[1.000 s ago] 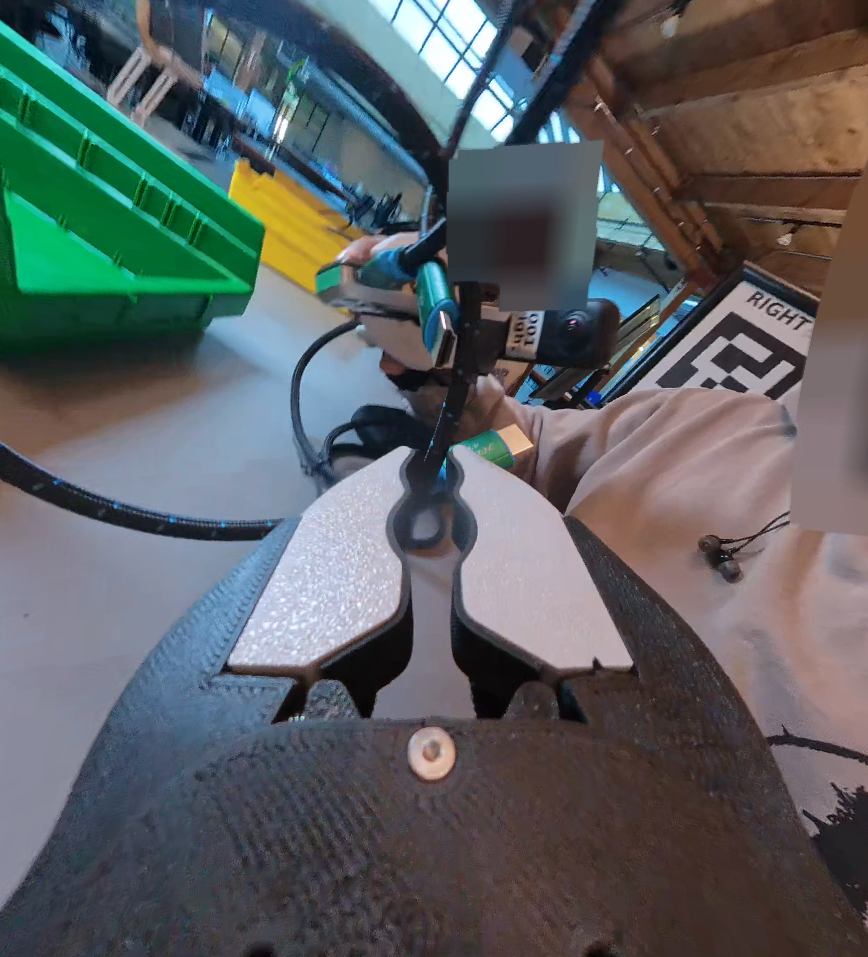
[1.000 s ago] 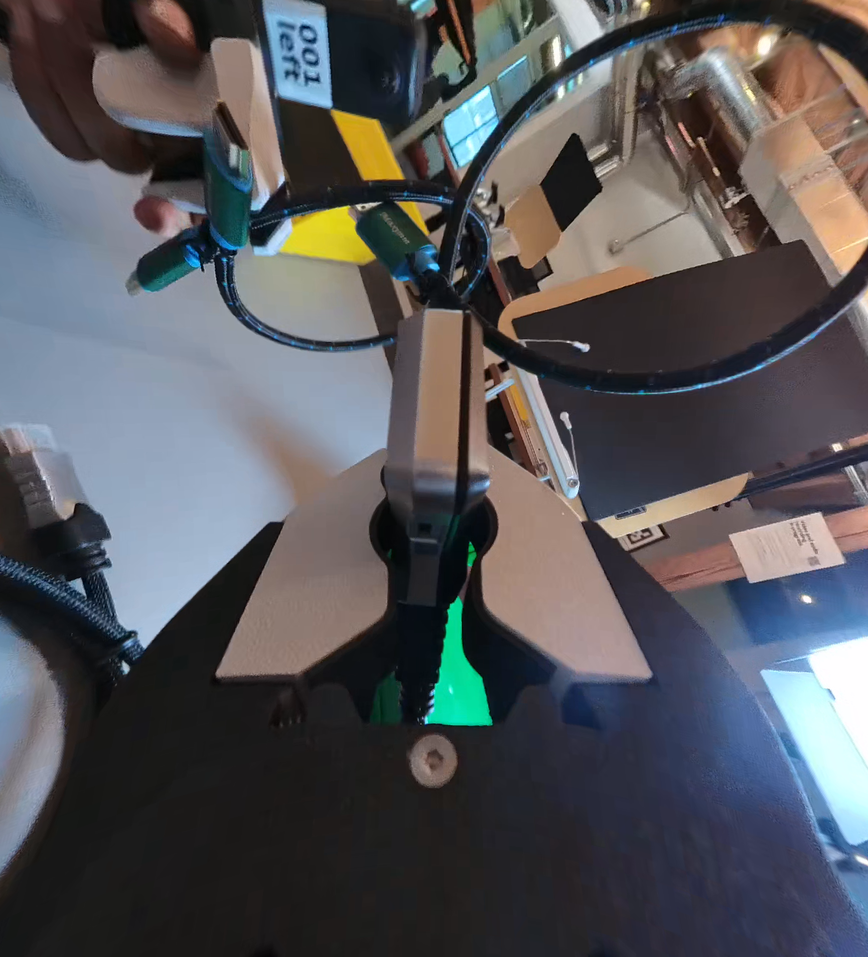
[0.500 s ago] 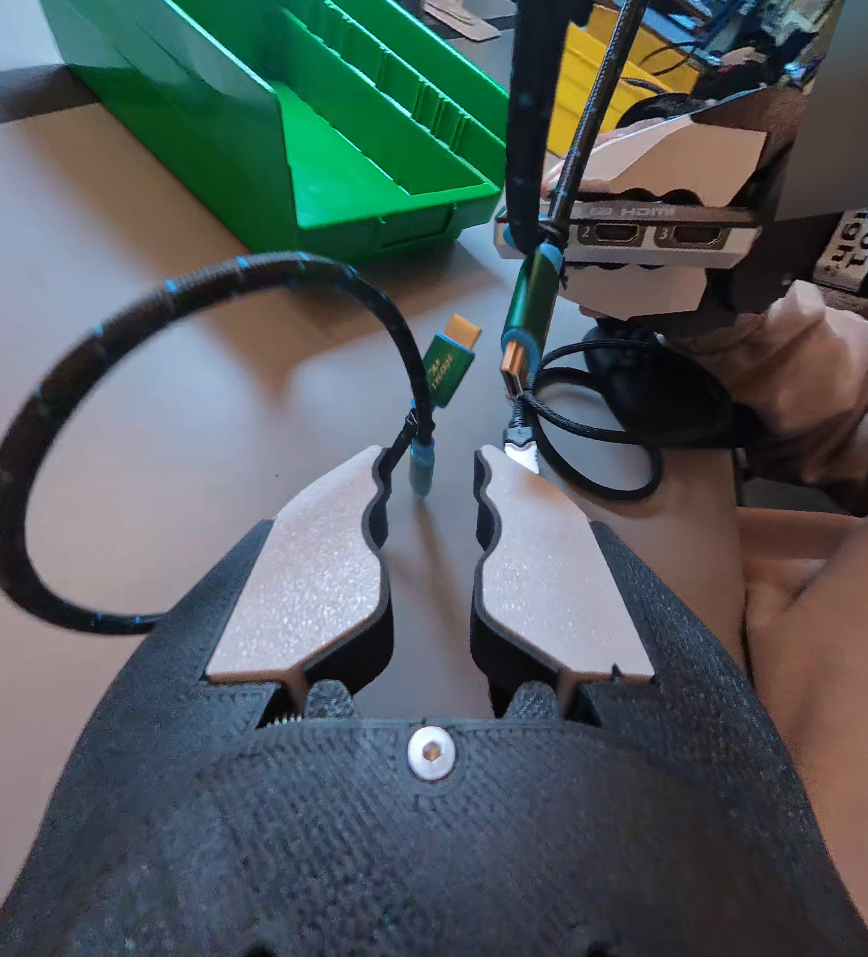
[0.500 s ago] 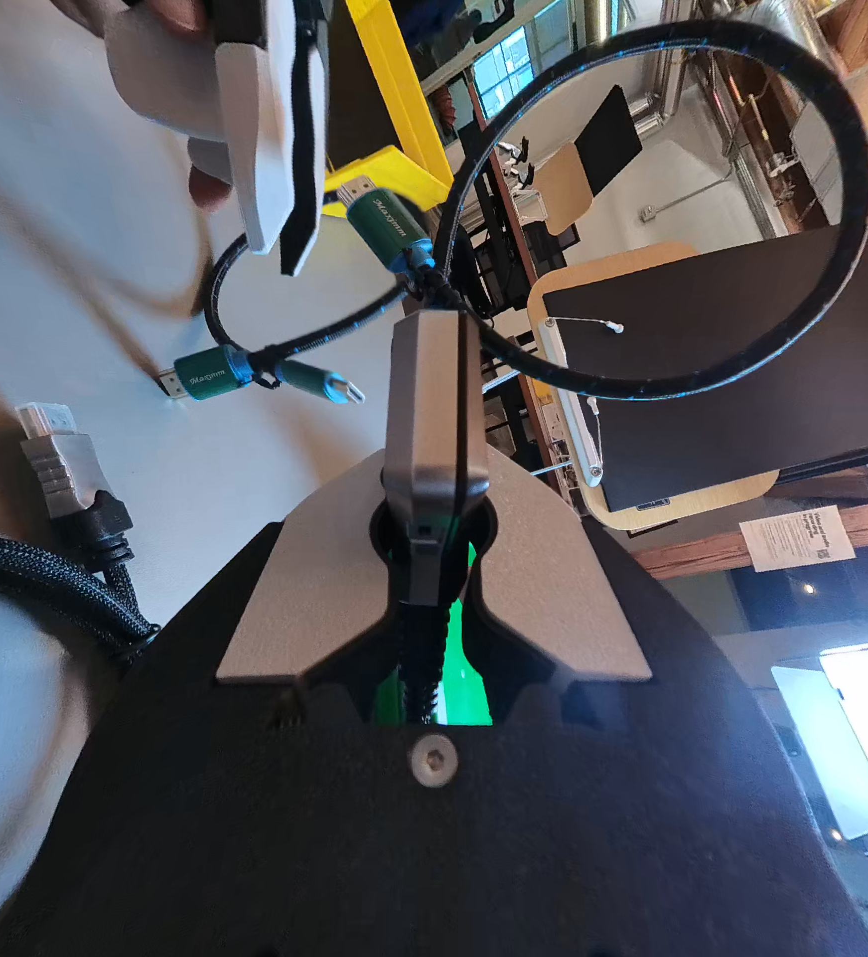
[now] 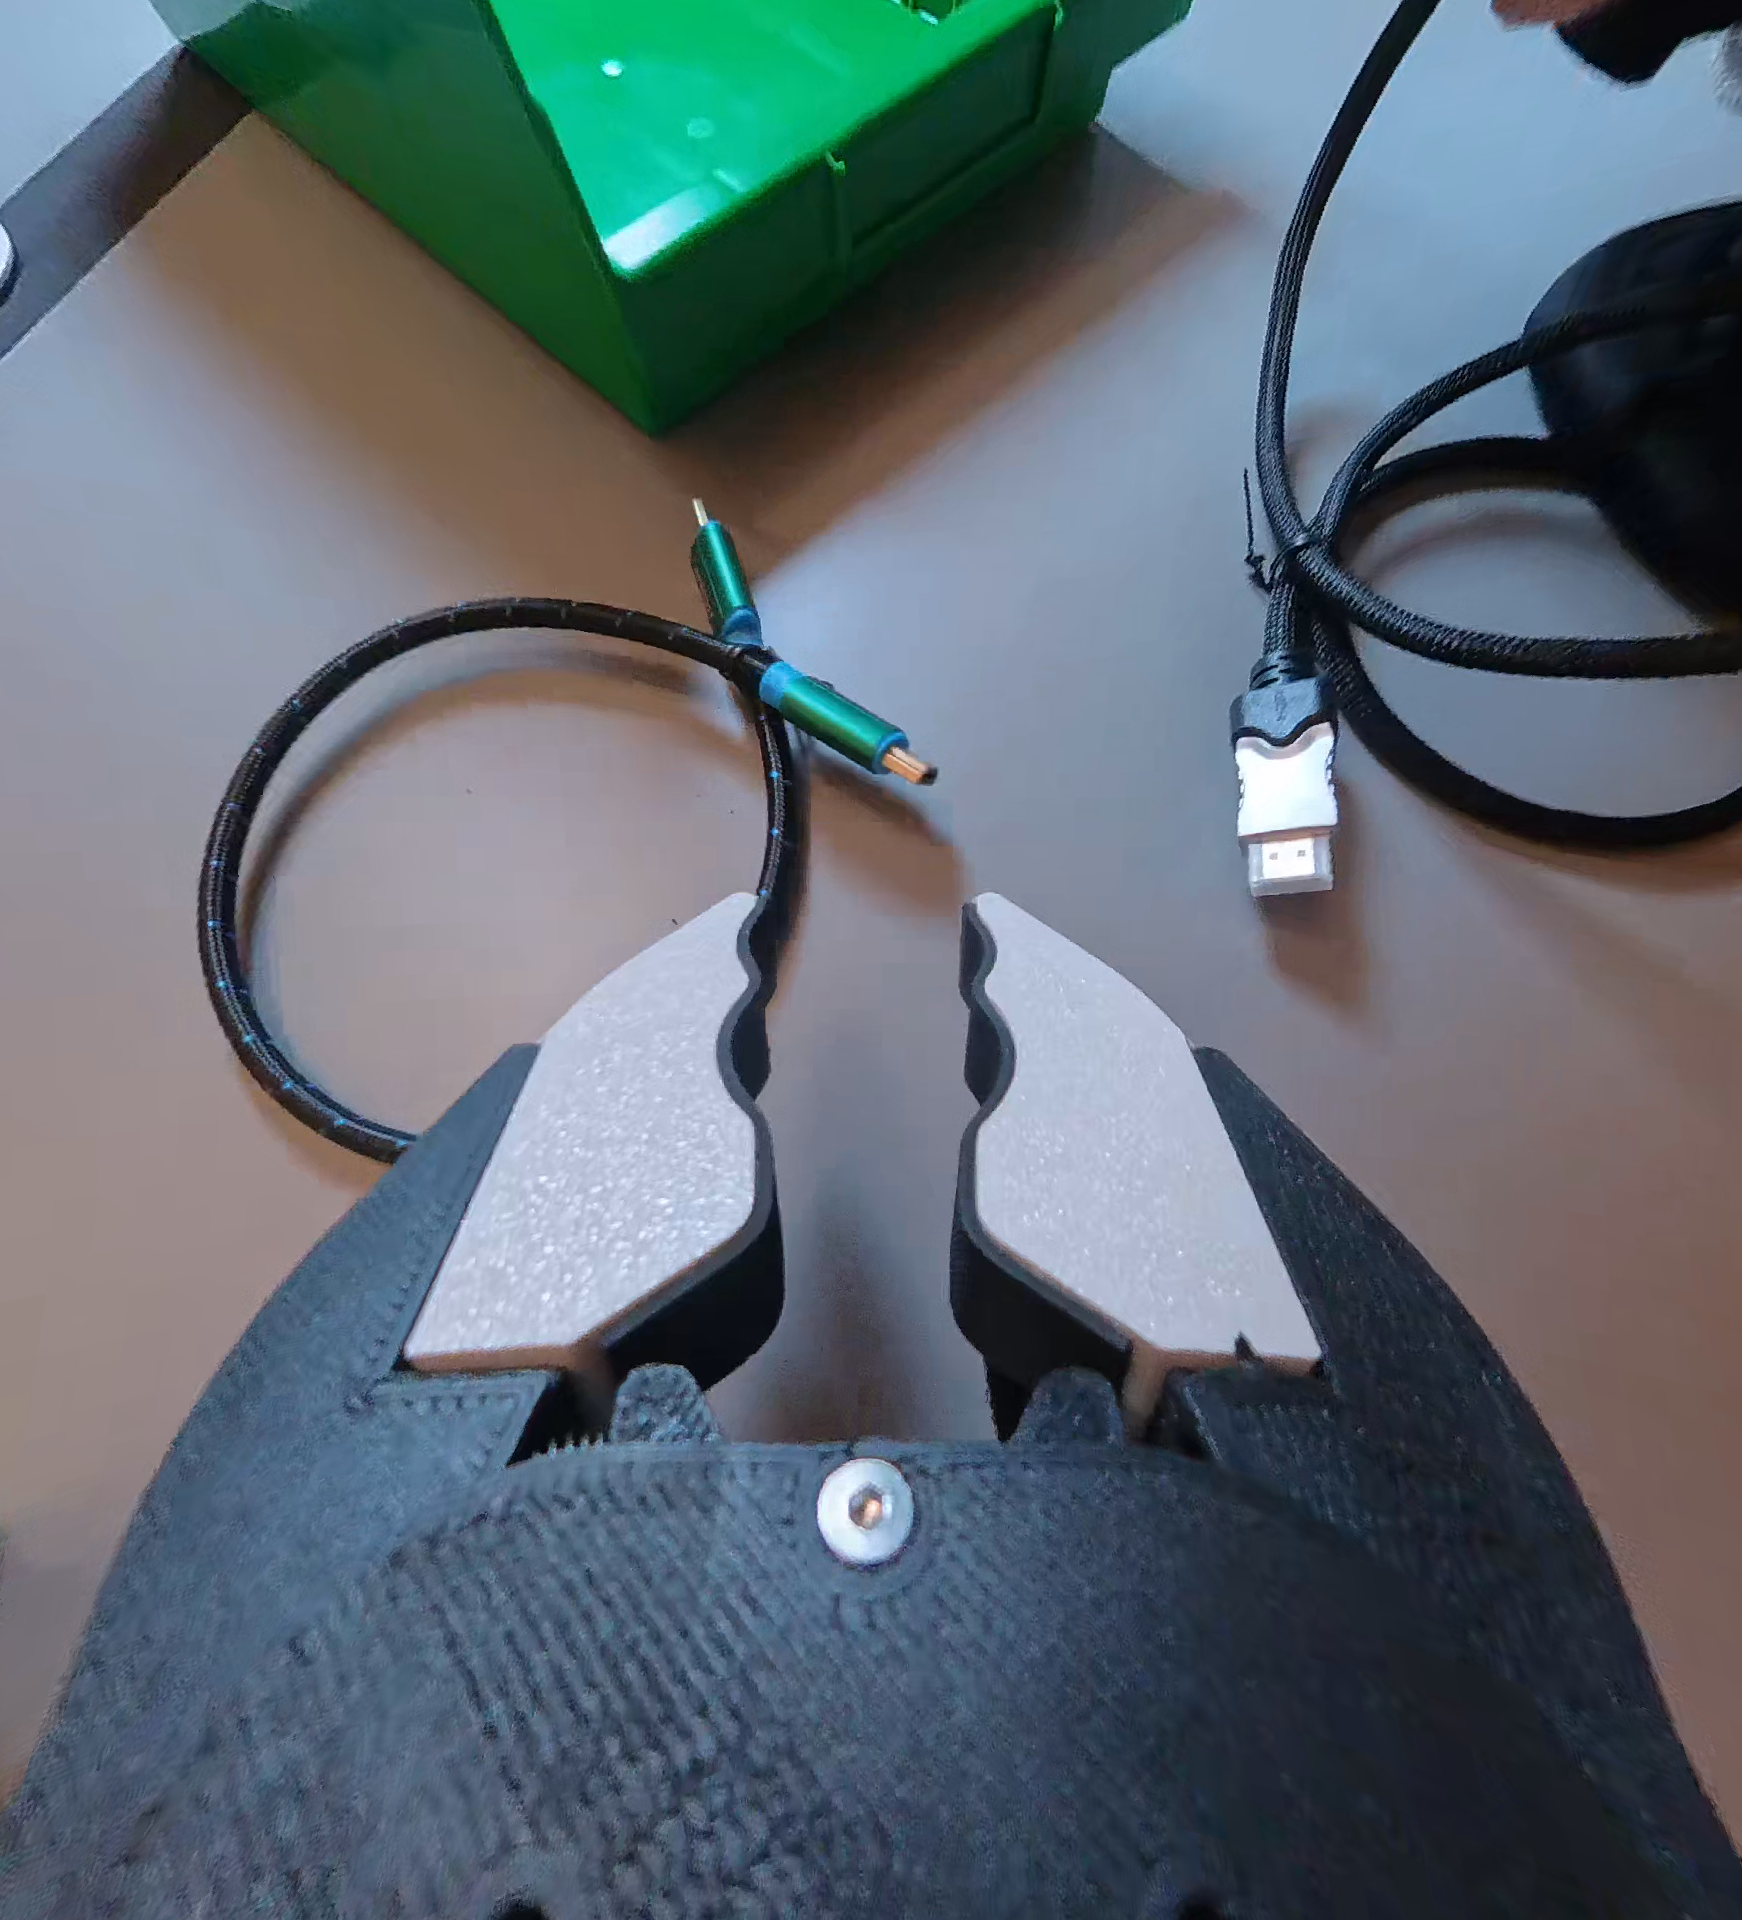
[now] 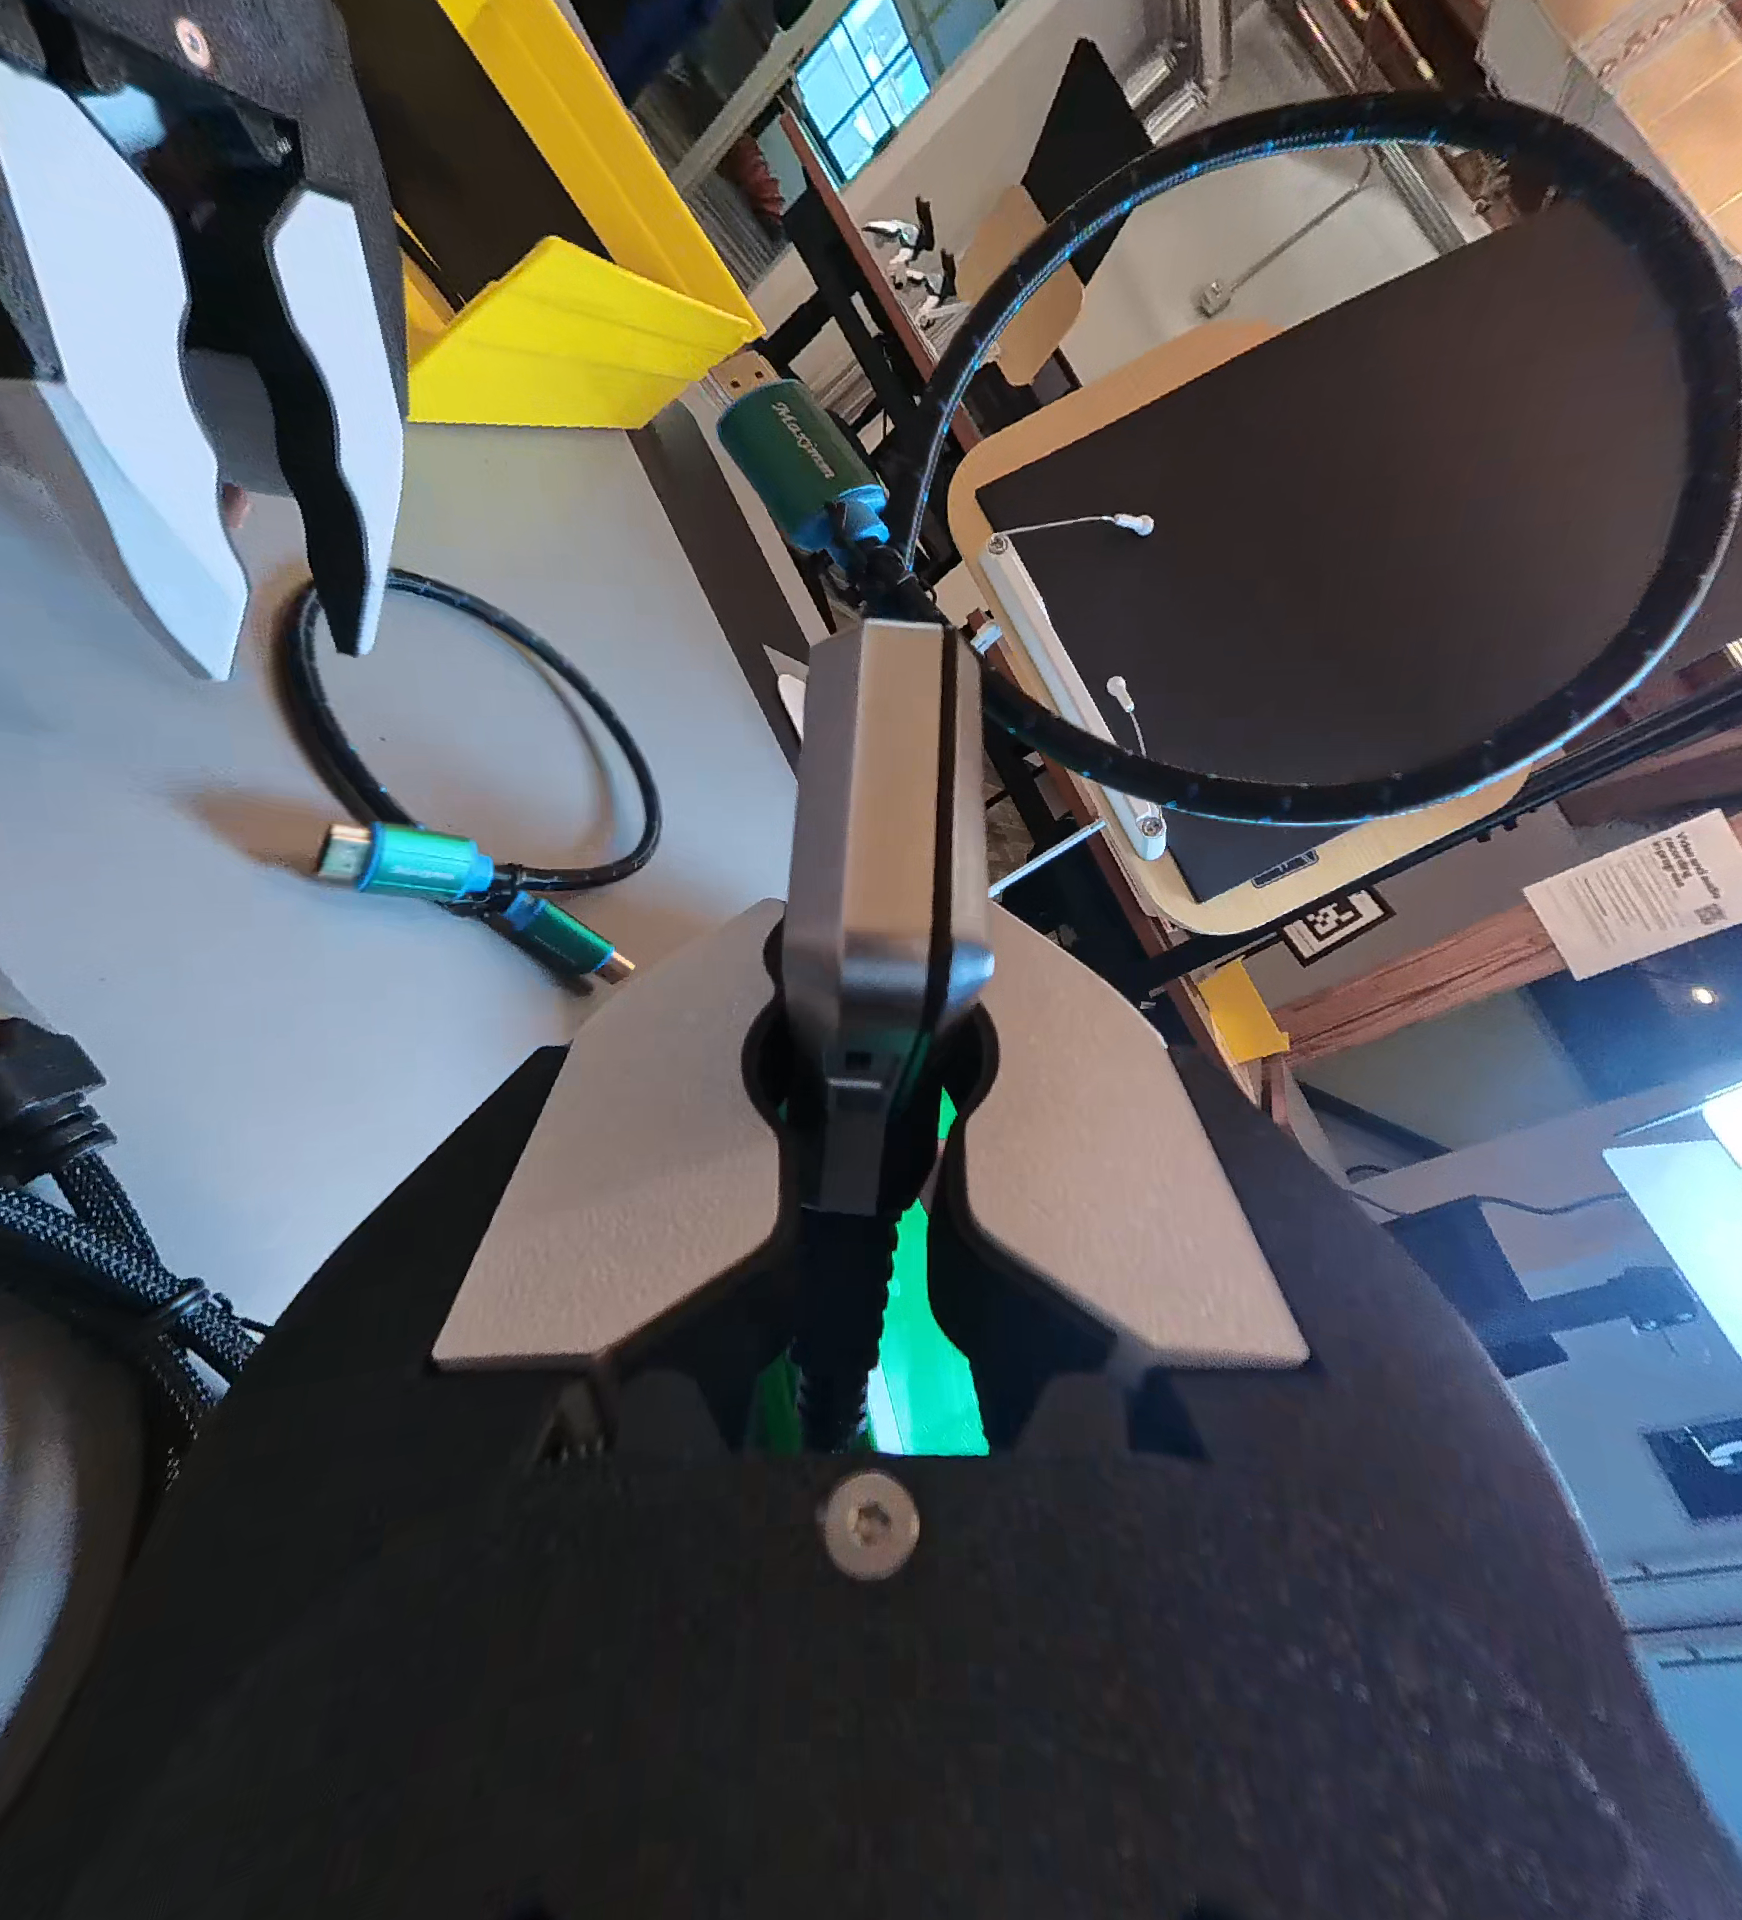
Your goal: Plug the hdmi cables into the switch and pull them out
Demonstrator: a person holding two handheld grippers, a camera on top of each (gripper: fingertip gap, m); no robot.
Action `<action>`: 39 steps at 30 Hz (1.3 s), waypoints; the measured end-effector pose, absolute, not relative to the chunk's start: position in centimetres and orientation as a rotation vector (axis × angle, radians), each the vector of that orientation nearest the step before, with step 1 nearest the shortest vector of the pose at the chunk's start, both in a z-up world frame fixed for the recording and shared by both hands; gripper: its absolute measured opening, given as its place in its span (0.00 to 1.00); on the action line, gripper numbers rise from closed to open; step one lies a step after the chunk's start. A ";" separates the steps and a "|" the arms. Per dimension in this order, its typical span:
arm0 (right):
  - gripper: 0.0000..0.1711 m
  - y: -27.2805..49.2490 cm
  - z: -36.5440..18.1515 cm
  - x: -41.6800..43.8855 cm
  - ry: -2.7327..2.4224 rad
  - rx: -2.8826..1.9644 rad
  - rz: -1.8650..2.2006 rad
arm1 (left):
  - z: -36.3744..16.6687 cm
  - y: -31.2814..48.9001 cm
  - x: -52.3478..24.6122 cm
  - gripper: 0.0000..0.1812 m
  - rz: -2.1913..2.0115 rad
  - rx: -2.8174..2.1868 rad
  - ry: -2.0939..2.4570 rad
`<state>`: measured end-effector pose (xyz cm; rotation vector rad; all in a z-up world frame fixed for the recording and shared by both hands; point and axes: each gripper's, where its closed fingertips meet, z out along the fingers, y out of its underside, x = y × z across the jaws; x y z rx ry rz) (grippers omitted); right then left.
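Left tool (image 5: 862,914): jaws apart with a moderate gap, holding nothing, poised above the brown surface (image 5: 431,935).
Short cable (image 5: 233,831): black braid with blue flecks, lying in a loop on the surface just beyond the left tool's tips; its two green plugs (image 5: 825,722) cross at the far side of the loop, one pointing toward the green bin, the other toward the silver plug.
Silver plug (image 5: 1282,805): flat on the surface to the right of the short cable, apart from it, on a thicker black braided cable (image 5: 1469,644) that coils toward the surface's right edge.
Green bin (image 5: 742,187): toward the far edge of the surface, beyond the short cable.
Right tool (image 6: 882,940): jaws closed on the grey switch (image 6: 882,810), gripped edge-on and lifted off the surface.
Second cable (image 6: 1469,520): arcs in a wide loop from the far end of the switch, with a green plug (image 6: 789,457) just beside that end; whether it is seated in a port cannot be told.
Yellow bin (image 6: 576,343): at the surface's far edge in the right wrist view.
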<state>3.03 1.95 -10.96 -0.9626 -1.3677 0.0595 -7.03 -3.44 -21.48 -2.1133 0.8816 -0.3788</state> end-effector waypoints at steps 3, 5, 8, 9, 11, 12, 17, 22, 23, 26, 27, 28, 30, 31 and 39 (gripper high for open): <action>0.14 2.0 -10.9 3.1 -1.363 -0.963 0.058 | -21.7 -2.8 -7.4 0.19 -0.280 -2.101 0.948; 0.14 2.1 -10.8 3.2 -1.356 -0.968 0.057 | -21.6 -2.0 -8.0 0.18 -0.211 -2.091 0.992; 0.14 2.5 -10.6 3.5 -1.339 -0.979 0.053 | -21.2 -0.4 -8.5 0.18 -0.078 -2.003 1.162; 0.14 2.6 -10.4 3.7 -1.332 -0.983 0.052 | -21.1 0.2 -8.7 0.18 -0.013 -1.957 1.250; 0.14 3.0 -10.2 4.0 -1.313 -0.996 0.053 | -21.0 1.5 -8.9 0.16 0.117 -1.827 1.466; 0.14 3.3 -10.1 4.3 -1.302 -1.004 0.053 | -21.1 2.0 -8.6 0.16 0.152 -1.754 1.584; 0.14 4.6 -9.8 5.6 -1.255 -1.050 0.062 | -22.2 4.1 -7.2 0.16 0.388 -1.412 2.090; 0.15 5.2 -9.9 6.2 -1.241 -1.074 0.078 | -23.4 6.1 -5.8 0.20 0.483 -1.185 2.361; 0.15 5.3 -9.9 6.2 -1.243 -1.075 0.080 | -23.7 6.3 -5.6 0.15 0.446 -1.193 2.369; 0.15 5.3 -9.9 6.4 -1.247 -1.075 0.081 | -24.0 5.7 -5.4 0.06 0.216 -1.429 2.319; 0.14 5.3 -9.9 6.5 -1.246 -1.076 0.081 | -24.0 4.7 -5.6 0.06 0.063 -1.620 2.266; 0.14 5.3 -9.9 6.6 -1.242 -1.080 0.086 | -23.7 3.2 -5.5 0.06 -0.162 -1.809 2.186; 0.15 5.4 -9.6 6.7 -1.227 -1.092 0.113 | -22.3 -0.7 -4.9 0.05 -0.738 -2.122 1.963; 0.15 5.4 -9.6 6.7 -1.223 -1.098 0.129 | -22.0 -1.1 -5.1 0.08 -0.862 -2.230 1.832; 0.15 5.7 -9.2 7.1 -1.202 -1.109 0.134 | -22.4 -1.6 -10.9 0.16 -0.353 -2.117 1.703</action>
